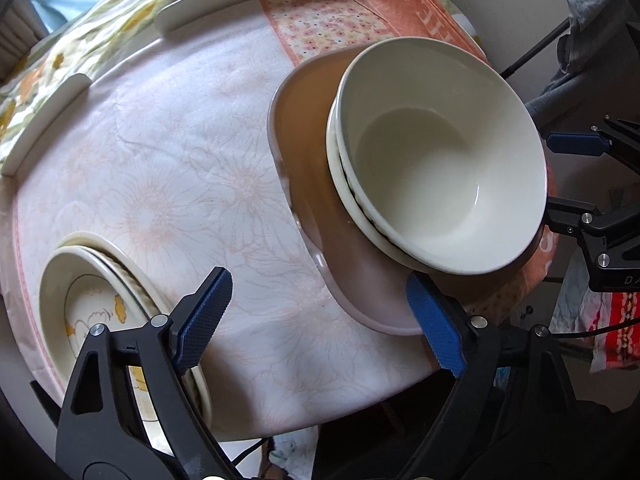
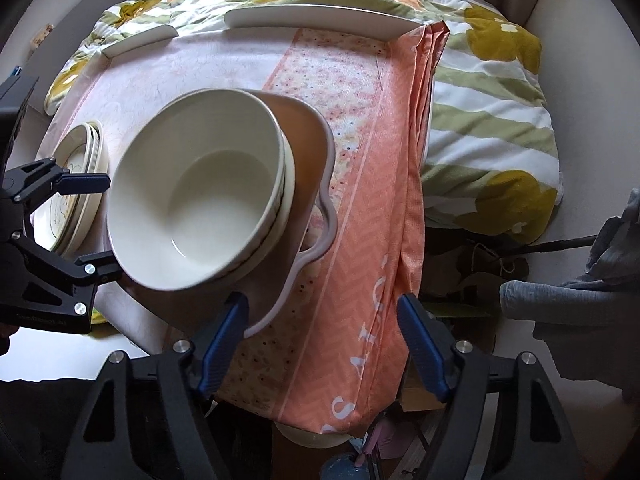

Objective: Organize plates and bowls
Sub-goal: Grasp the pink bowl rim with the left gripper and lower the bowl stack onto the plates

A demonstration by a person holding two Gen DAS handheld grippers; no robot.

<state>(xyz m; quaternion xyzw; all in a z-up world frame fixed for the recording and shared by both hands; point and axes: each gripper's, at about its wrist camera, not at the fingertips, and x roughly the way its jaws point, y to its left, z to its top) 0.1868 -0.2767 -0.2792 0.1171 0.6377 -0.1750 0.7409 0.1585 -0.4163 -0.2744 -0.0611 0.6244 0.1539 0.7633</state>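
Note:
A stack of cream bowls (image 1: 440, 160) sits in a pinkish handled dish (image 1: 312, 160) on the table; both show in the right wrist view, the bowls (image 2: 200, 192) and the dish (image 2: 316, 160). A stack of cream plates with a yellow drawing (image 1: 92, 304) lies at the left, also in the right wrist view (image 2: 80, 184). My left gripper (image 1: 320, 320) is open and empty, low at the table's near edge, between plates and dish. My right gripper (image 2: 324, 344) is open and empty, just right of the dish's near rim. It also shows in the left wrist view (image 1: 560, 176), beside the bowls.
The table has a pale floral cloth (image 1: 180, 184) and an orange cloth (image 2: 360, 208) on the right. A white rail (image 2: 320, 16) edges the far side, with flowered bedding (image 2: 488, 120) beyond. Grey clothing (image 2: 580, 300) hangs at the right.

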